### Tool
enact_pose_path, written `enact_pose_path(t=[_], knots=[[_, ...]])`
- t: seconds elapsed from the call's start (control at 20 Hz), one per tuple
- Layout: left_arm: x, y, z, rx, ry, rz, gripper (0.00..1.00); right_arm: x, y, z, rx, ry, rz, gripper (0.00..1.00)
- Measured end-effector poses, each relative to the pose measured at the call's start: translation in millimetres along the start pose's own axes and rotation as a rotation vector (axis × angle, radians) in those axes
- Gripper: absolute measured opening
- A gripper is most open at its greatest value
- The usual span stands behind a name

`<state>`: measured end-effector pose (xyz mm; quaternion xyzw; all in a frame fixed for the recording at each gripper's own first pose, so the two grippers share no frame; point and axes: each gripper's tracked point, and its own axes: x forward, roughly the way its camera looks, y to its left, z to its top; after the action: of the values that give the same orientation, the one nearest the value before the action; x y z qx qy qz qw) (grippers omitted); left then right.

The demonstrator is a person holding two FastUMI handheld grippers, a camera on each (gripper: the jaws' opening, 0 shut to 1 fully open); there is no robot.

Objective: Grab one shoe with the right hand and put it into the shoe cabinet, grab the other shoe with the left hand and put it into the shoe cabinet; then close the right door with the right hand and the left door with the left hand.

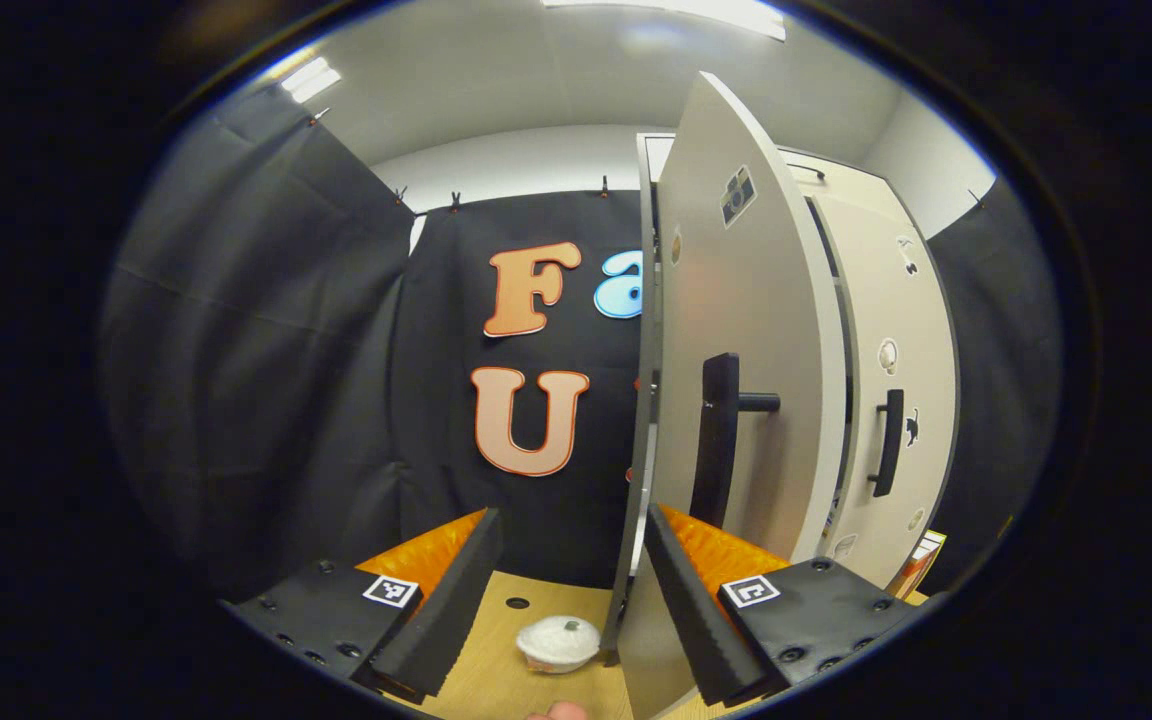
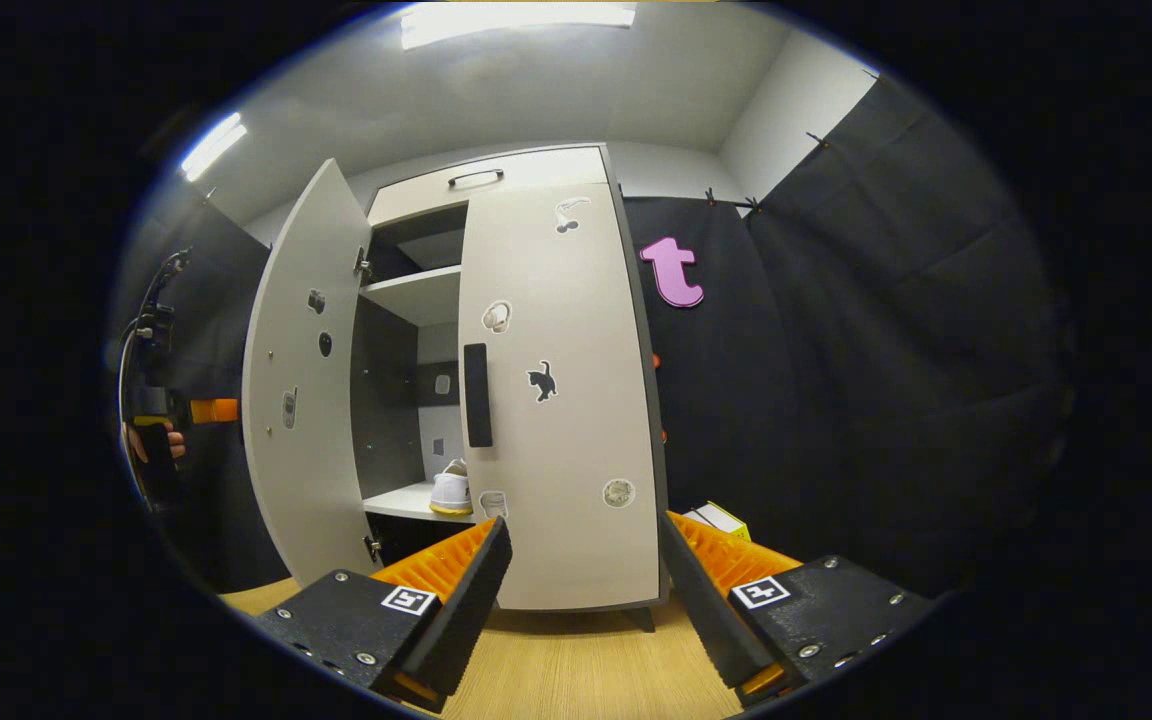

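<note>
The left gripper (image 1: 568, 590) is up near the edge of the tall pale left door (image 1: 736, 380), fingers wide apart, holding nothing. The right gripper (image 2: 584, 590) faces the shut right door (image 2: 566, 400), fingers also spread and empty. A white shoe (image 2: 451, 490) sits on the cabinet shelf (image 2: 401, 503)

Smooth matt laminate left door (image 1: 746, 330) and right door (image 2: 561, 400) on the shoe cabinet (image 2: 416, 295), black matt bar handle (image 1: 716, 440), light wood-grain table (image 2: 576, 670), soft matt cloth wall (image 2: 866, 340), white leather-look shoe (image 2: 451, 490)
</note>
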<state>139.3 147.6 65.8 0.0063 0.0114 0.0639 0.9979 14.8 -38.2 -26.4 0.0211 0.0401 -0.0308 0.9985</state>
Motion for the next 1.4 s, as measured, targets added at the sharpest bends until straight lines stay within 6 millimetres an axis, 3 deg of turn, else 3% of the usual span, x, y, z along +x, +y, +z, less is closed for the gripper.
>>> enact_pose_path(t=[0.05,0.1,0.15,0.45,0.85,0.95,1.0,1.15,1.4], knots=[[1.6,-10.6,-2.3,-0.016,0.006,-0.024,0.99,-2.3,-1.3,-0.7,-0.003,0.003,-0.004,0.92],[3.3,-21.1,-4.2,-0.029,0.016,-0.050,0.90,-2.9,-1.5,-1.5,-0.004,0.006,-0.005,0.92],[6.0,-33.6,-5.4,-0.035,0.022,-0.082,0.99,-5.1,-2.2,-1.3,-0.003,0.009,-0.005,0.92],[25.5,-93.8,5.2,-0.063,-0.005,-0.202,0.96,-19.5,-12.3,-0.1,-0.024,0.020,-0.029,0.92],[38.6,-151.3,-3.5,-0.076,0.015,-0.296,0.96,-30.9,-26.7,4.8,-0.046,0.017,-0.065,0.92],[46.8,-164.5,-8.7,-0.072,0.026,-0.308,0.93,-30.2,-28.2,4.4,-0.046,0.018,-0.067,0.92],[52.6,-168.7,-10.6,-0.064,0.030,-0.306,0.99,-29.9,-28.3,4.3,-0.045,0.019,-0.067,0.92],[69.2,-178.7,-13.8,-0.056,0.023,-0.299,0.93,-29.8,-30.0,5.4,-0.049,0.019,-0.071,0.92],[88.1,-189.9,-16.0,-0.074,0.031,-0.299,0.96,-27.9,-30.7,3.7,-0.051,0.023,-0.075,0.92]])
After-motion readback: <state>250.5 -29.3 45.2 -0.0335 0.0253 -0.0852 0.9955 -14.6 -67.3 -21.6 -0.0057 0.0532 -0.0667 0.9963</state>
